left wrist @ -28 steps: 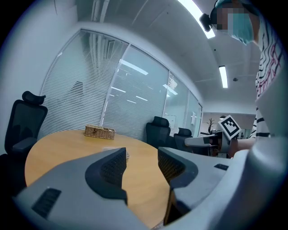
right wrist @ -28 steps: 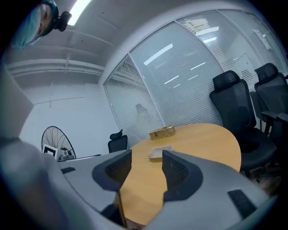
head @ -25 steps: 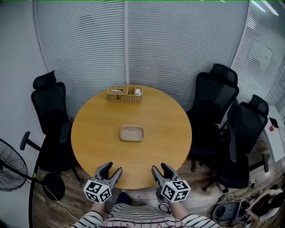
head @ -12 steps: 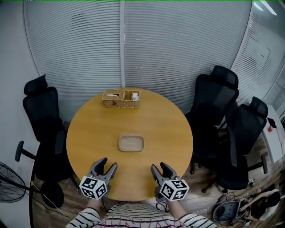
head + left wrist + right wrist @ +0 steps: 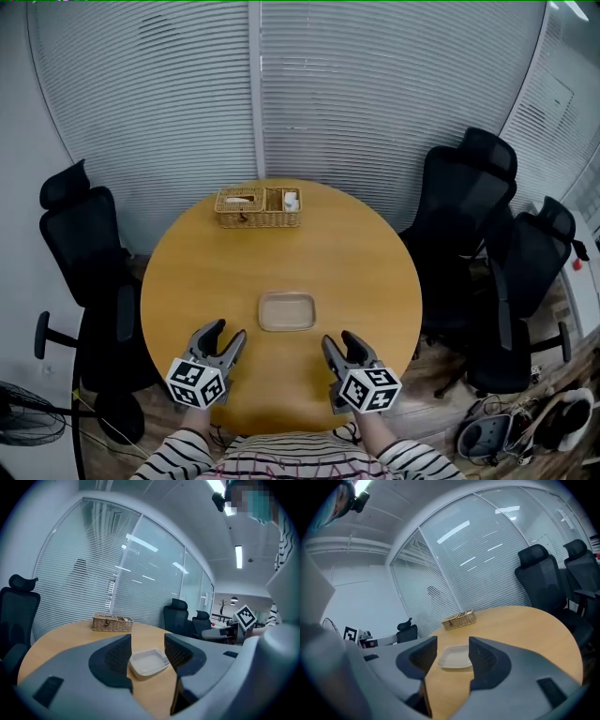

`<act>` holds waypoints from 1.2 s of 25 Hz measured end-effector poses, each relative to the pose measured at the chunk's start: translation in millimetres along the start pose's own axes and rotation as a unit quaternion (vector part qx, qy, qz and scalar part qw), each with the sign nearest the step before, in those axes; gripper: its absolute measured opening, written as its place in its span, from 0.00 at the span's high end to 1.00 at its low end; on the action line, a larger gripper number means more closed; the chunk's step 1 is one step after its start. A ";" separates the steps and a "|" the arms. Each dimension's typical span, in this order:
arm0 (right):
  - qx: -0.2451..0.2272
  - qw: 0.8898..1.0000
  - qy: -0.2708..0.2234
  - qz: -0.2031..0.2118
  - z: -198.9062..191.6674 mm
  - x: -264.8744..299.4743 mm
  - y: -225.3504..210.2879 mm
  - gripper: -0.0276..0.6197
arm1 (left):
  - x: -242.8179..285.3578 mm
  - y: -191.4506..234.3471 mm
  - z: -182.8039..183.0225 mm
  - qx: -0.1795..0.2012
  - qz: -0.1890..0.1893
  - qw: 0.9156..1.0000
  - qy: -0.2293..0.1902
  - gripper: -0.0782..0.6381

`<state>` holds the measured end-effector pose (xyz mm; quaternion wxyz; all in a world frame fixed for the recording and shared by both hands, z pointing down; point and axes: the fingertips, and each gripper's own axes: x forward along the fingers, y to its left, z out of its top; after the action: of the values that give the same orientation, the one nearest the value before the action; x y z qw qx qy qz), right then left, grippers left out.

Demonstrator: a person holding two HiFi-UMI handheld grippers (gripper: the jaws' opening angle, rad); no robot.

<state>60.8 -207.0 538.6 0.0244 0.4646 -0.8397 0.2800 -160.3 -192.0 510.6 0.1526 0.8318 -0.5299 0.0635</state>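
A shallow pale rectangular tray [image 5: 287, 311] lies near the middle of the round wooden table [image 5: 366, 253]. My left gripper [image 5: 222, 338] hovers over the table's near edge, open and empty, with the tray [image 5: 148, 662] seen between its jaws a short way ahead. My right gripper [image 5: 339, 348] is open and empty too, just right of the tray [image 5: 453, 656]. A wicker basket [image 5: 258, 206] with two compartments holding small items stands at the table's far side; the same basket [image 5: 112, 622] [image 5: 459, 619] shows in both gripper views.
Black office chairs [image 5: 82, 251] [image 5: 472, 202] [image 5: 534, 272] stand left and right of the table. Glass walls with blinds [image 5: 281, 84] run behind it. A fan base [image 5: 33, 422] sits on the wooden floor at lower left, cables and shoes [image 5: 497, 436] at lower right.
Both grippers have moved forward over the table's near edge toward the tray, which now appears between the jaws in both gripper views. The jaws stay open.
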 end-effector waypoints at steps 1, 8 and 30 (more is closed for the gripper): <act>0.001 1.000 0.001 -0.003 0.5 6.7 -2.2 0.64 | 7.1 5.1 1.2 0.000 -0.003 1.000 0.003 0.61; -0.001 1.000 0.016 -0.024 -4.2 50.1 -18.5 0.64 | 57.5 35.7 -7.6 -0.013 -0.027 0.999 0.034 0.61; 0.022 0.995 0.066 -0.065 -56.3 156.2 -73.3 0.64 | 161.8 67.9 -100.5 -0.064 -0.079 0.988 0.112 0.58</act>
<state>18.1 -329.2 665.8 0.0878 0.4991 -0.7977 0.3268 -146.2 -325.8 661.6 0.2687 0.8472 -0.4450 0.1097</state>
